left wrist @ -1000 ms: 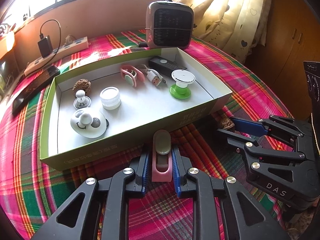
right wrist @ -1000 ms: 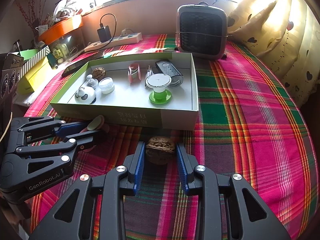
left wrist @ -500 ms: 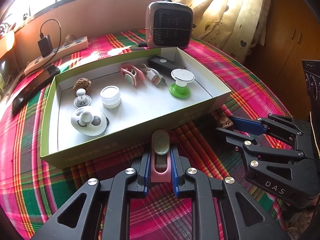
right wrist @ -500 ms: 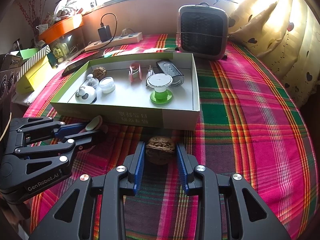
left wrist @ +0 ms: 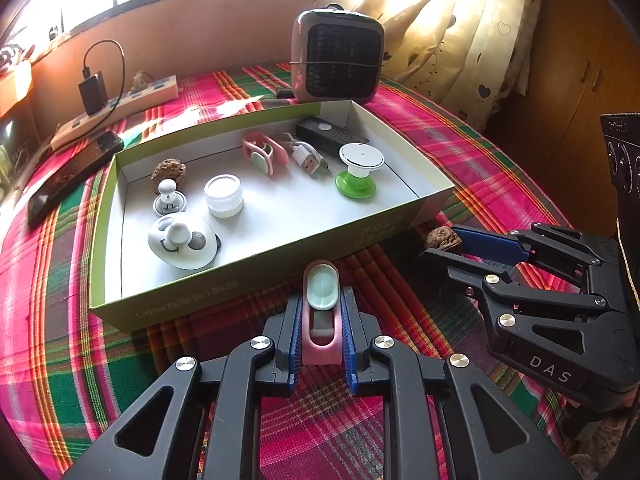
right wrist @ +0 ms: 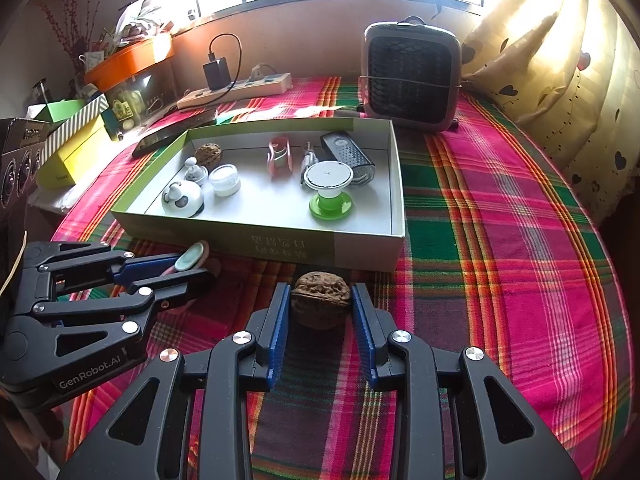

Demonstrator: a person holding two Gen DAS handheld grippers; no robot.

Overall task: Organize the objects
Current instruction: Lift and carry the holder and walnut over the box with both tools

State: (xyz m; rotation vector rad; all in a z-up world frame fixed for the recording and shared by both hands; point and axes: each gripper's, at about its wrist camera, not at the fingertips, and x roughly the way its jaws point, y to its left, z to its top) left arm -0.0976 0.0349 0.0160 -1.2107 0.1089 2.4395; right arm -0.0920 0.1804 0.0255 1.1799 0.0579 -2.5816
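The left gripper (left wrist: 320,334) is clamped on a pink clip (left wrist: 321,312) with a pale green pad, held lengthwise between the blue pads just in front of the near wall of the green-sided box (left wrist: 256,276). The right gripper (right wrist: 320,322) has its blue pads on either side of a walnut (right wrist: 320,298) that sits on the plaid cloth (right wrist: 500,240) just short of the same wall; the left pad looks to be touching the shell, the right pad close against it, but whether the squeeze is firm I cannot tell. Both things seem bound for the box, where a matching pink clip (left wrist: 262,154) and another walnut (left wrist: 168,171) already lie, so the sensible step is to lift each one clear over the wall and set it beside its twin. The walnut is round, hard and ridged, so it is likely to roll or pop out of a light pinch; closing squarely across its widest part before raising it would help. The wall stands close in front of both grippers, so each needs to rise first and then go forward, or a fingertip may catch the cardboard and shove the box. The white knob (left wrist: 362,160) on its green base (left wrist: 355,188) and the cable plug (left wrist: 310,162) lie near the clip's spot, so a low, gentle release there avoids knocking them.
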